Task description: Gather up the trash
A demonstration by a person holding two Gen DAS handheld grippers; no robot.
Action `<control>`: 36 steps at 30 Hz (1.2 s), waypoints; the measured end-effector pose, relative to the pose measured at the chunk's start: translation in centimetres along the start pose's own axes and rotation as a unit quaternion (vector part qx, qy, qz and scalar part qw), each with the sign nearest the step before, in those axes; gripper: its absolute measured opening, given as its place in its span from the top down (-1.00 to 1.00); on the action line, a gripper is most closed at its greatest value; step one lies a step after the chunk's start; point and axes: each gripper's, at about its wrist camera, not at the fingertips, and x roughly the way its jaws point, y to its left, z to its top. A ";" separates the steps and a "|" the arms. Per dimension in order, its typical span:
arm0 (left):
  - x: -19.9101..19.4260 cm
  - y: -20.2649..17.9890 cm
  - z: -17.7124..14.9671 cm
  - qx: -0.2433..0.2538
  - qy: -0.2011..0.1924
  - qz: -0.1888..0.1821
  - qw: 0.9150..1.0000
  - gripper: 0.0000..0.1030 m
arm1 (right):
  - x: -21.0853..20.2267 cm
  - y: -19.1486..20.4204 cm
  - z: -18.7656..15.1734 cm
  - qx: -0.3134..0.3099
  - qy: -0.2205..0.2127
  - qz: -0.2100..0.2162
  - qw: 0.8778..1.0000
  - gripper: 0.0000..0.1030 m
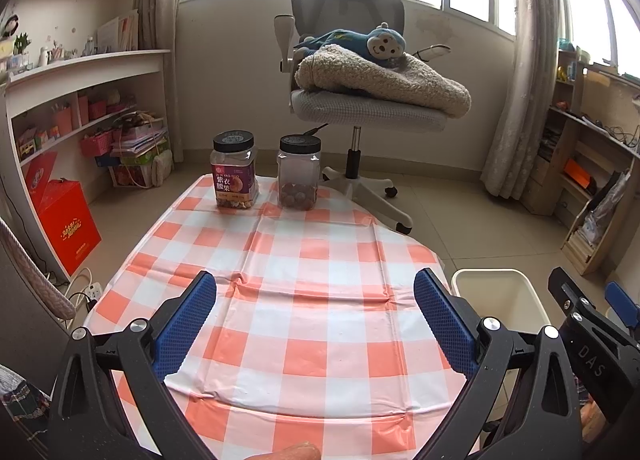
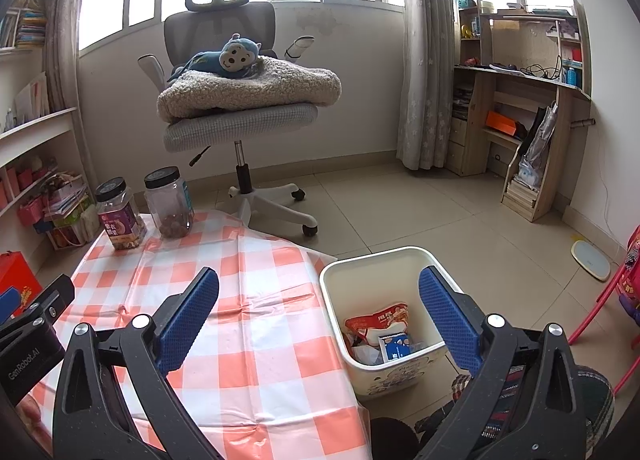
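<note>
A cream trash bin (image 2: 374, 260) stands on the floor at the table's right side and holds snack wrappers (image 2: 378, 322) and a small blue-and-white packet (image 2: 395, 346). Its rim also shows in the left wrist view (image 1: 490, 273). My left gripper (image 1: 315, 302) is open and empty above the orange-and-white checked tablecloth (image 1: 304, 324). My right gripper (image 2: 319, 296) is open and empty, over the table's right edge and the bin. The right gripper also shows in the left wrist view (image 1: 592, 324).
Two jars with black lids stand at the table's far end: a labelled nut jar (image 1: 234, 172) and a clear jar (image 1: 299, 172). A grey office chair (image 1: 360, 108) with a blanket and a blue monkey toy stands beyond. Shelves line both walls.
</note>
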 end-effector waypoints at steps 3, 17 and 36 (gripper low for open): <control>0.1 -0.1 -0.1 0.001 0.002 0.001 1.000 -0.87 | 0.0 0.0 0.0 0.000 0.000 0.000 1.000 -0.86; 0.4 -0.1 -0.5 0.001 0.005 0.001 1.000 -0.87 | 0.5 0.0 -0.5 -0.003 0.004 0.008 1.000 -0.86; 0.7 0.4 -1.0 -0.002 0.007 -0.013 1.000 -0.87 | 0.4 -0.1 -0.9 -0.009 0.013 0.022 1.000 -0.86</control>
